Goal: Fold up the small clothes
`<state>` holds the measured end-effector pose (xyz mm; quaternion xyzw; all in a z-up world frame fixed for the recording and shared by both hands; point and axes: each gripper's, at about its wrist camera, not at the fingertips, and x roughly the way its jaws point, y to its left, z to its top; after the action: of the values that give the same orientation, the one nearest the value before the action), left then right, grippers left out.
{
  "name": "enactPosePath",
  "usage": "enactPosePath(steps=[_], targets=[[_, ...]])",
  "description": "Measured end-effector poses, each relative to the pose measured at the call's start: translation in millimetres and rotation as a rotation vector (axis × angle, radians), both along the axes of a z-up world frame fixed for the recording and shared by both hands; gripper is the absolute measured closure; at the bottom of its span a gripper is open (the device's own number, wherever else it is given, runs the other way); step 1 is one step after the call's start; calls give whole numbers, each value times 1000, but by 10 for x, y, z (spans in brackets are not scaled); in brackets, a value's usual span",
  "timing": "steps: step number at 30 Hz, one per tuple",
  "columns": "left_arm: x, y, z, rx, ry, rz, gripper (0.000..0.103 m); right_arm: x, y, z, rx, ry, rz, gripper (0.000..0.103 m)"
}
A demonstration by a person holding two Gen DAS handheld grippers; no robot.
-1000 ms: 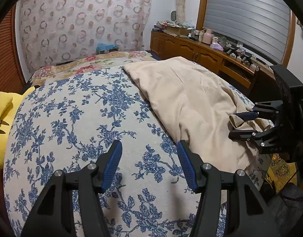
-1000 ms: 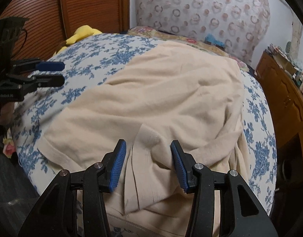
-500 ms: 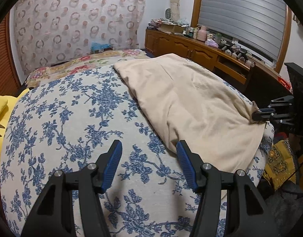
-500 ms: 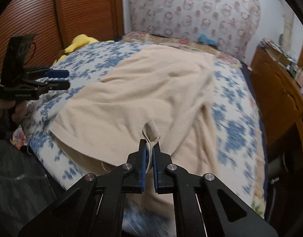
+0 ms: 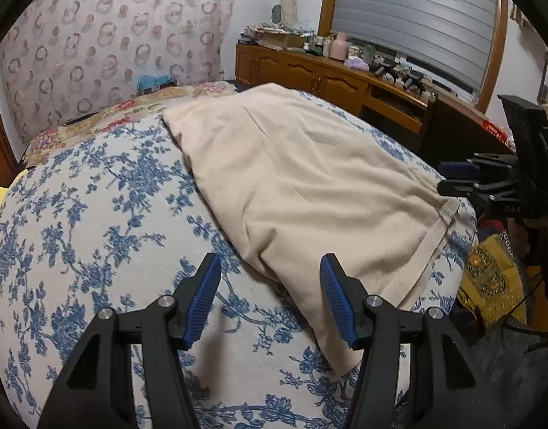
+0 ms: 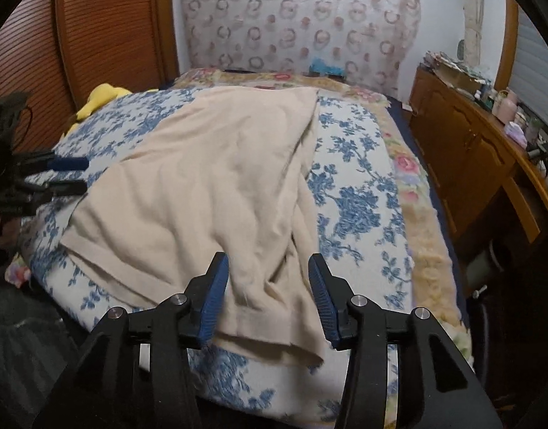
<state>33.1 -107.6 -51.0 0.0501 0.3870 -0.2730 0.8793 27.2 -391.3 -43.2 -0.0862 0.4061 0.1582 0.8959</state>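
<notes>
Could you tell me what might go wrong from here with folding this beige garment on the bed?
1. The beige garment hangs partly over the bed's near edge, so a tug could slide it off.
2. The right gripper's jaws are opening above rumpled cloth near the hem; creases there may get folded in.
3. The left gripper is open with the garment's corner just ahead; closing there might also pinch the floral bedspread.

In the right wrist view the garment (image 6: 216, 186) lies on the bed (image 6: 352, 193), filling the frame's centre. A sideboard (image 6: 467, 150) runs along the right edge, a headboard (image 6: 299, 21) stands at top centre, and a soft toy (image 6: 102, 98) sits at upper left on the bed.
</notes>
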Motion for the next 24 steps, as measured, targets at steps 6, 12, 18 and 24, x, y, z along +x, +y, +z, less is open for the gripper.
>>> enactPosePath(steps=[6,12,18,24], targets=[[-17,-54,-109,13,41,-10,46,112,-33,-166,-26,11,-49,38],[-58,-91,-171,11,73,-21,46,177,-184,-327,-7,70,-95,35],[-86,-76,-180,-14,91,-32,53,119,-115,-318,34,76,-36,36],[-161,-92,-175,-43,111,-72,70,73,38,-304,24,71,41,83]])
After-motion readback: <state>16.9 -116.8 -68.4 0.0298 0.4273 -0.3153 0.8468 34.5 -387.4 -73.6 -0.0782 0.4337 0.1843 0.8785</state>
